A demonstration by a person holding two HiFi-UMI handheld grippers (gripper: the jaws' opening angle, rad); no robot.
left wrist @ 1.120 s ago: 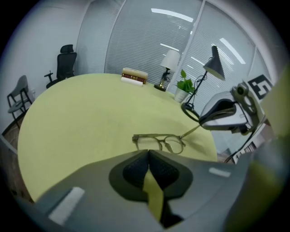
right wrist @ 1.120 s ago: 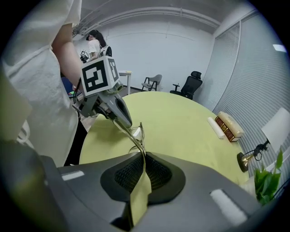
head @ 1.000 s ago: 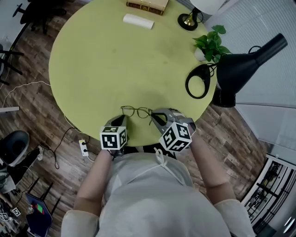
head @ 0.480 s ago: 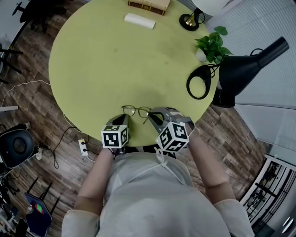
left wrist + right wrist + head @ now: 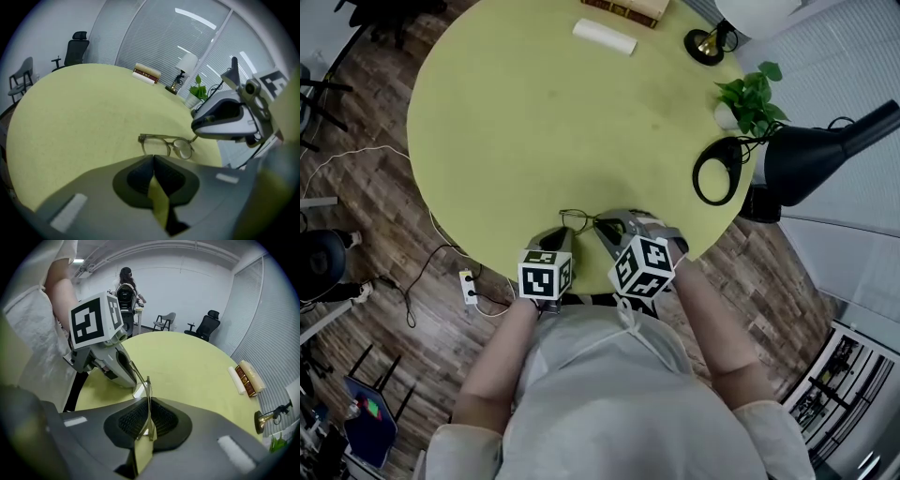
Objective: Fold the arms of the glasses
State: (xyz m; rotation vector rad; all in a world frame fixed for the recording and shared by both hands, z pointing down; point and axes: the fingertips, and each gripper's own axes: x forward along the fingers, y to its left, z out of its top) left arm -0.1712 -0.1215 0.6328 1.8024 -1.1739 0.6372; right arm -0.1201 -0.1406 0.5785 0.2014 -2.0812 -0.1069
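Note:
Thin-framed glasses (image 5: pixel 577 221) lie near the front edge of the round yellow-green table (image 5: pixel 534 122). In the left gripper view their front and lenses (image 5: pixel 166 144) sit just ahead of my left gripper (image 5: pixel 153 157), which is shut with nothing seen between its pads. My right gripper (image 5: pixel 602 228) comes in from the right. In the right gripper view one temple arm (image 5: pixel 140 380) runs upright between its pads, and my right gripper (image 5: pixel 147 416) is shut on it. The left gripper (image 5: pixel 101 343) shows close behind the arm there.
At the table's far side lie a book (image 5: pixel 628 7) and a white roll (image 5: pixel 604 37). To the right stand a brass lamp base (image 5: pixel 709 45), a potted plant (image 5: pixel 750 98) and a black desk lamp (image 5: pixel 825 155). The table edge runs just under both grippers.
My right gripper has moved left, closer to the left gripper, with the temple arm in it. The left gripper has stayed put.

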